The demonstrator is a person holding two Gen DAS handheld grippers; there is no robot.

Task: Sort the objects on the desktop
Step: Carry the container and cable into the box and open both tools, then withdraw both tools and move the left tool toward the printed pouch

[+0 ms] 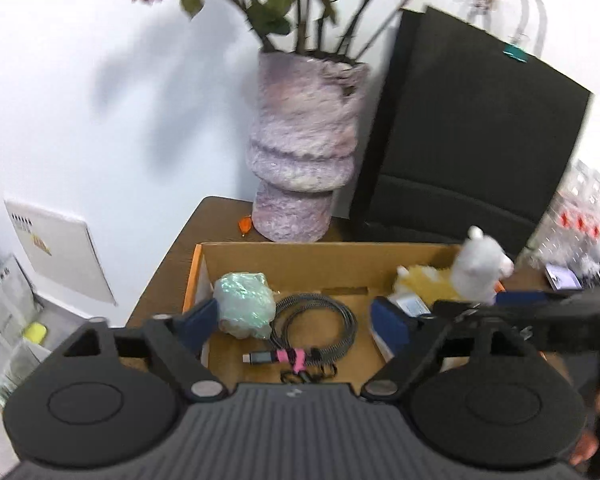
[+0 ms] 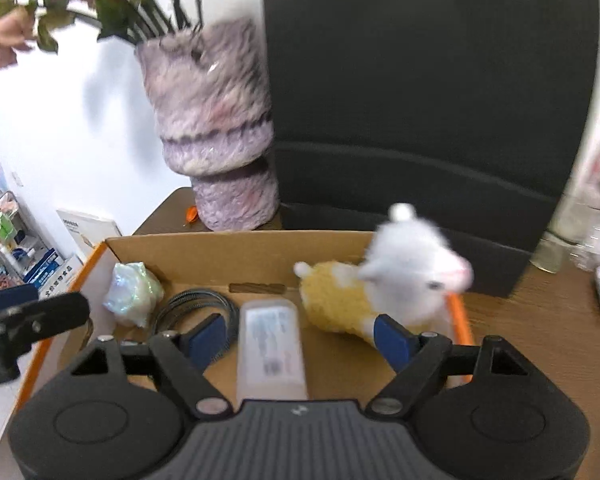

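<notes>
Spreading wide and empty, the right gripper (image 2: 304, 338) and left gripper (image 1: 296, 322) hover over a cardboard box (image 2: 204, 246). At lower centre, a frosted plastic case (image 2: 272, 350) runs lengthwise away from the camera; beyond, a fuzzy plush alpaca (image 2: 384, 284) faces right.

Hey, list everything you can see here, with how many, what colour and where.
cardboard box: one, brown with an orange edge, on the desk
plush toy: one, white and yellow, right end of the box
coiled cable: one, grey-black with a pink tie, box middle
iridescent wrapped lump: one, pale green, left end of the box
translucent case: one, whitish, in the box beside the toy
vase: one, mottled purple, holding flowers, behind the box
black panel: one, behind the box, right of the vase
desk: one, brown wood
left hand-held gripper: one, black with blue pads, open over the box
right hand-held gripper: one, same colours, open over the case
</notes>
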